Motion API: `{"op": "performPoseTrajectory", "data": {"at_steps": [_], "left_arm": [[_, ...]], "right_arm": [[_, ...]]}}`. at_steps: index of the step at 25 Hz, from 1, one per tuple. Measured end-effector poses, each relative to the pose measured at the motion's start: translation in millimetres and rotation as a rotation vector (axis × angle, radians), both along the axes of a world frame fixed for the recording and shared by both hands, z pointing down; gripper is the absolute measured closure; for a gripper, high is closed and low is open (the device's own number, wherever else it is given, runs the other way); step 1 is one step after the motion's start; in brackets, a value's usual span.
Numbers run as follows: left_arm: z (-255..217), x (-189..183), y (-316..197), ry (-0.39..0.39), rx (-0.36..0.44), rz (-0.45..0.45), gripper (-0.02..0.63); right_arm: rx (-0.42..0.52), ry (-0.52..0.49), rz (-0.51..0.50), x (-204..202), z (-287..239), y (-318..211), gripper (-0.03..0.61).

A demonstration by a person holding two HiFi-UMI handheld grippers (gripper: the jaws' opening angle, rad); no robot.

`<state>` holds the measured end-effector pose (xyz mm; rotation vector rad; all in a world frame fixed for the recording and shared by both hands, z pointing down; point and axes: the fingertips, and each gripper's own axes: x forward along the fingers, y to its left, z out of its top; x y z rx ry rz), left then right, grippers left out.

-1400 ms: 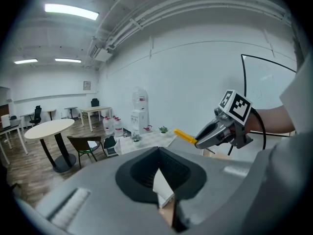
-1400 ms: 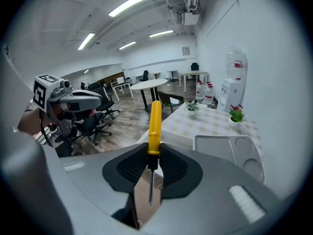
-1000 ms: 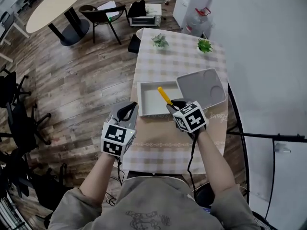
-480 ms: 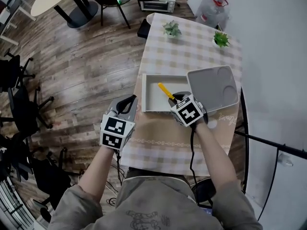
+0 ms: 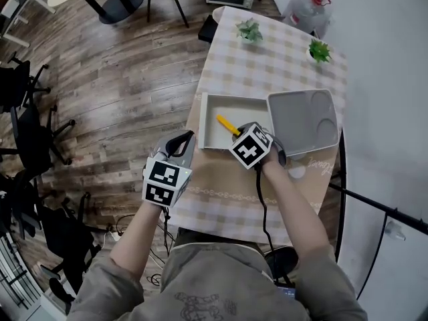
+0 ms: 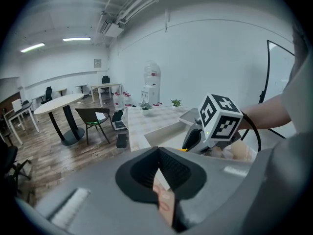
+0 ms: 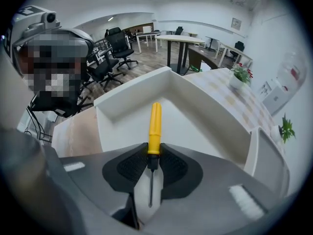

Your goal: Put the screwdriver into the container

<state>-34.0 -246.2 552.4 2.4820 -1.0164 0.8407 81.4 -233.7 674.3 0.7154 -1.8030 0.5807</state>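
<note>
A screwdriver (image 7: pixel 154 126) with a yellow handle (image 5: pixel 228 124) sticks out from my right gripper (image 5: pixel 242 135), whose jaws are shut on it near the base of the handle. The handle points out over the open white container (image 5: pixel 215 104), an oblong box on the checked table. In the right gripper view the container's (image 7: pixel 195 131) floor lies just under the handle. My left gripper (image 5: pixel 182 143) hangs at the table's left edge, below the box, jaws shut with nothing between them. The left gripper view shows the right gripper's marker cube (image 6: pixel 220 119) ahead of it.
The grey lid (image 5: pixel 302 120) lies right of the box, overlapping its right end. Two small potted plants (image 5: pixel 249 29) (image 5: pixel 319 49) stand at the table's far end. A black box (image 5: pixel 207 28) sits off the far left corner. Wooden floor, chairs and a round table lie to the left.
My right gripper has carried the screwdriver forward and left, so the handle now reaches further over the container. The left gripper has stayed near the table's left edge.
</note>
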Motion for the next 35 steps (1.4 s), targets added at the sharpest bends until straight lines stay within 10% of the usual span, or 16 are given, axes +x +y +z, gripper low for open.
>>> {"op": "performPoseTrajectory", "data": {"at_steps": [12,35], "left_arm": [[-19.3,-5.3,17.0,-0.006,0.033,-0.023,0.614],[-177.3,-16.9,81.2,0.073,0.318,-0.024,0.614]], "right_arm": [[0.093,-0.072,0.078,6.1,-35.5,3.2,0.456],[0.566,-0.520,0.337,30.4,-297.4,114.3,0.549]]}}
